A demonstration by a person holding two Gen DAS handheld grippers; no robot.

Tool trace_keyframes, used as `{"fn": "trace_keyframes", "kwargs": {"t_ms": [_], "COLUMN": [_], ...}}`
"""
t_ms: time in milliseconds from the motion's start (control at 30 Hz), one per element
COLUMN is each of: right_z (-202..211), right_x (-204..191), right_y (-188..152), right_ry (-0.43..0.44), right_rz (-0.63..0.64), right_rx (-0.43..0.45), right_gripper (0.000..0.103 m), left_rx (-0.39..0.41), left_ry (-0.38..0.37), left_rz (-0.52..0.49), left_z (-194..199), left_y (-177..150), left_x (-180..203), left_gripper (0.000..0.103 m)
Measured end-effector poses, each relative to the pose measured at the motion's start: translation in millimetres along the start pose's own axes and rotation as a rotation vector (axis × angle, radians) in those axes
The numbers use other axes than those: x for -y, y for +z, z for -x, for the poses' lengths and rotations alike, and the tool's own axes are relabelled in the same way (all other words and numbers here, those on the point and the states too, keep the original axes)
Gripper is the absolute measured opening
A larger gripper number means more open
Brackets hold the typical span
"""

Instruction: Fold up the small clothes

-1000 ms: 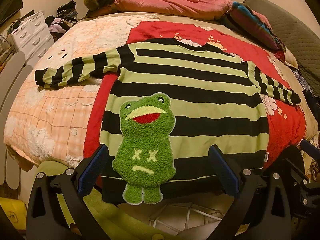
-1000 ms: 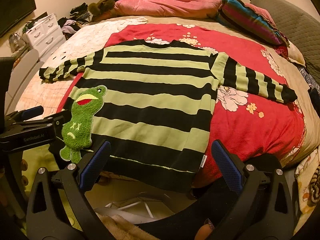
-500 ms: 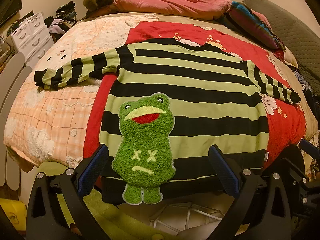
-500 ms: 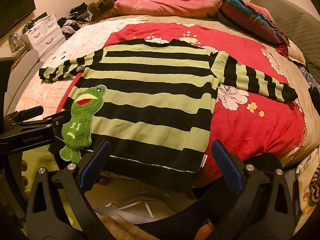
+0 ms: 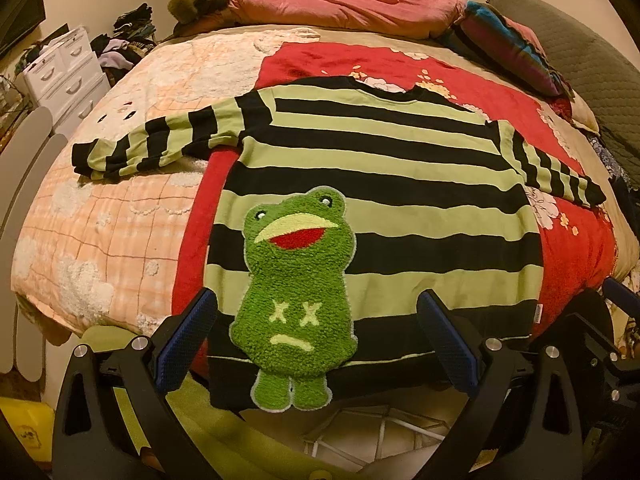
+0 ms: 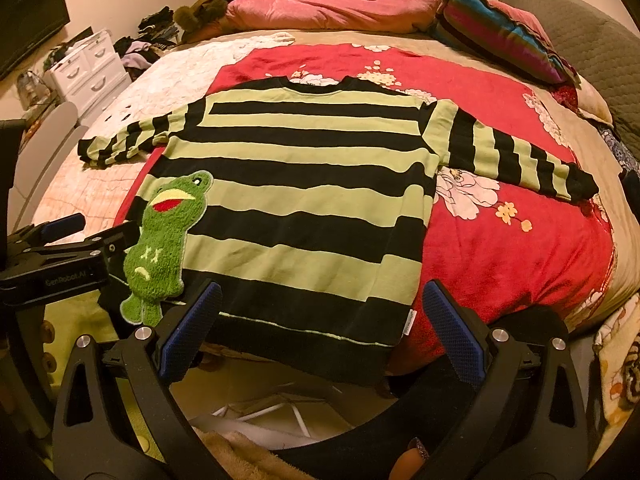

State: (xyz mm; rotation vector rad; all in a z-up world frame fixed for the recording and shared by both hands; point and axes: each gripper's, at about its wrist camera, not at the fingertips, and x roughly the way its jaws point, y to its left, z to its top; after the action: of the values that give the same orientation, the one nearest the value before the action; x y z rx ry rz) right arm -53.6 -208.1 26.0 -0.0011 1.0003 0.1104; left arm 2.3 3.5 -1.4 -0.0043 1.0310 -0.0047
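Note:
A green-and-black striped sweater [image 5: 384, 184] with a fuzzy green frog patch [image 5: 296, 292] lies flat, front up, on a red flowered blanket [image 5: 568, 248] on the bed, both sleeves spread sideways. Its hem hangs over the bed's near edge. My left gripper [image 5: 316, 344] is open and empty, jaws wide, just in front of the hem around the frog. My right gripper [image 6: 320, 328] is open and empty before the hem's right half. The sweater [image 6: 304, 184] and frog patch [image 6: 164, 240] also show in the right wrist view, with the left gripper's body at the left edge.
A pink quilt [image 5: 336, 12] and striped pillow [image 5: 516, 56] lie at the bed's head. A peach cover [image 5: 104, 216] spreads on the left. White drawers [image 5: 64, 76] with piled clothes stand at far left. A grey padded headboard [image 6: 584, 36] is on the right.

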Motion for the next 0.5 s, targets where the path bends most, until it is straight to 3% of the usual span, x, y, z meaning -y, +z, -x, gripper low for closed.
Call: {"fn": "trace_keyframes", "kwargs": {"t_ms": [500], "right_z": [-3], "right_x": [10], "right_y": [16], "right_ry": [0.013], "right_rz": [-0.017], "right_rx": [0.043], "right_gripper": [0.095], "left_rx": [0.012], "left_ry": [0.031], "left_rz": [0.013], "left_z": [-7], "left_y": [15], "left_x": [-2], "left_gripper": [0.099]}}
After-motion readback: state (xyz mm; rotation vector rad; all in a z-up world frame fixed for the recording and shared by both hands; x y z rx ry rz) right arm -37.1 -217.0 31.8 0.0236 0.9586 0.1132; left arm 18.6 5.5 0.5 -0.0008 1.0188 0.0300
